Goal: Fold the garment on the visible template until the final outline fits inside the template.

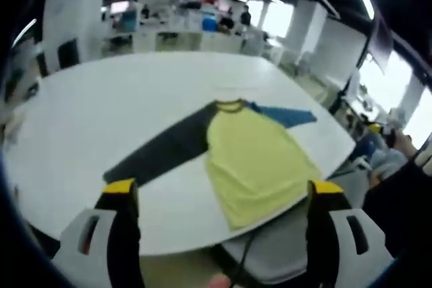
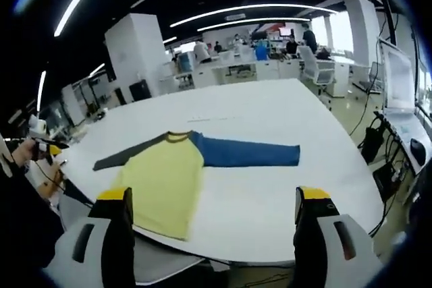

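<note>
A yellow shirt (image 1: 253,160) with one dark grey sleeve (image 1: 162,150) and one blue sleeve (image 1: 283,115) lies flat on a white table (image 1: 101,99), sleeves spread out to both sides. Its hem hangs slightly over the near table edge. My left gripper (image 1: 223,197) is held open above the near edge, in front of the hem, touching nothing. In the right gripper view the same shirt (image 2: 165,180) lies left of centre, blue sleeve (image 2: 250,154) stretched right, grey sleeve (image 2: 131,153) left. My right gripper (image 2: 212,204) is open and empty above the near table edge.
A grey chair seat (image 1: 283,251) sits under the table edge below the shirt. A person's hand with the other gripper (image 2: 37,148) shows at the left. Desks, chairs and people fill the office behind the table (image 2: 270,109). A monitor (image 2: 398,82) stands at the right.
</note>
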